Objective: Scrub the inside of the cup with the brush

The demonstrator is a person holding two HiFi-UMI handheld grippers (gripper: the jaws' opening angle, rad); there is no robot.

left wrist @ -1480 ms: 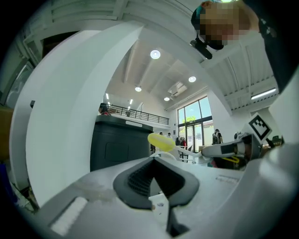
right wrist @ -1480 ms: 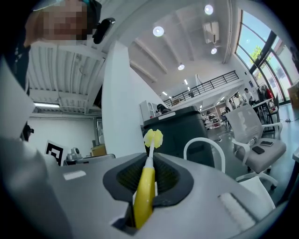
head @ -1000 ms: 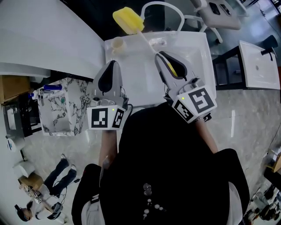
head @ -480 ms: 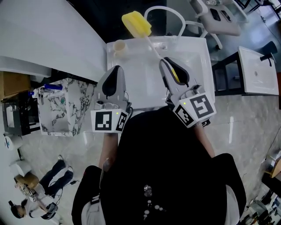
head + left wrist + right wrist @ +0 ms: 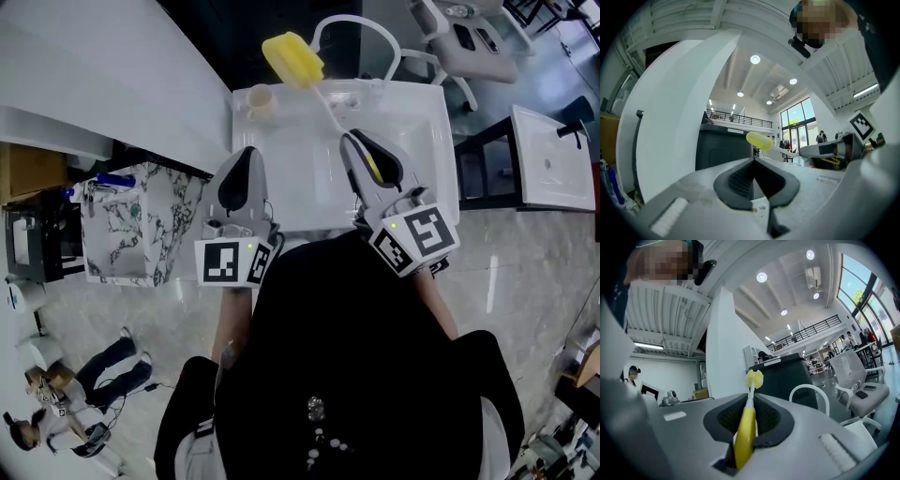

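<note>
On white table (image 5: 302, 183): cup (image 5: 259, 99) at far corner; left gripper (image 5: 244, 153) clenched, empty; right gripper (image 5: 353, 141) grasping brush (image 5: 746, 425); glossy floor (image 5: 530, 248) around.

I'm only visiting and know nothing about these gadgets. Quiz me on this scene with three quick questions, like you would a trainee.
1. Fill in: the cup stands nearer the ___ gripper.
2. True or false: the right gripper is shut on the yellow brush.
3. The left gripper holds: A) the cup B) nothing C) the yellow brush.
Key: 1 left; 2 true; 3 B.
</note>
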